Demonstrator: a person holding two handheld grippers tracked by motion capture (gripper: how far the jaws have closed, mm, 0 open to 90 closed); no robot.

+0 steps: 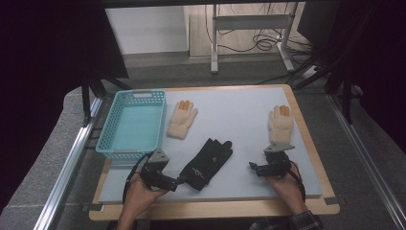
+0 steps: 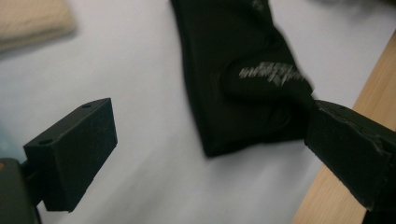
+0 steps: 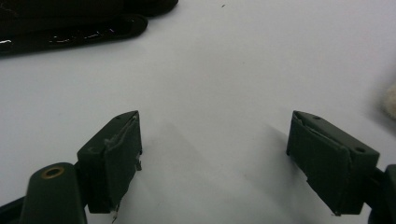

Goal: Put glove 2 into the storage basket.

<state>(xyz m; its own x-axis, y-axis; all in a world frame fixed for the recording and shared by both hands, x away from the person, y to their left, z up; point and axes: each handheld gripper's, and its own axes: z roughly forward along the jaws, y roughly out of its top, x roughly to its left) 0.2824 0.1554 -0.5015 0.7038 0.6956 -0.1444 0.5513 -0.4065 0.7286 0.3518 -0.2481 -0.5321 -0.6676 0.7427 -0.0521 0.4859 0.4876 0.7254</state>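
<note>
Three gloves lie on the pale grey mat, and the black glove is the one in hand: it rests just right of the turquoise basket and nearer the person, cuff toward the near table edge. The left gripper stands at that cuff with its jaws spread wide, released and holding nothing; in the left gripper view the black glove sits between the jaws, one jaw apparently touching the cuff corner, though blur makes contact hard to confirm. The right gripper hovers well right of the basket, jaws likewise apart over bare mat. The glove looks light, limp and thin, likely to drape and fold when lifted, so a pinch on the doubled cuff hem should hold best. Two cream knit gloves lie apart, one beside the basket, one far right.
</note>
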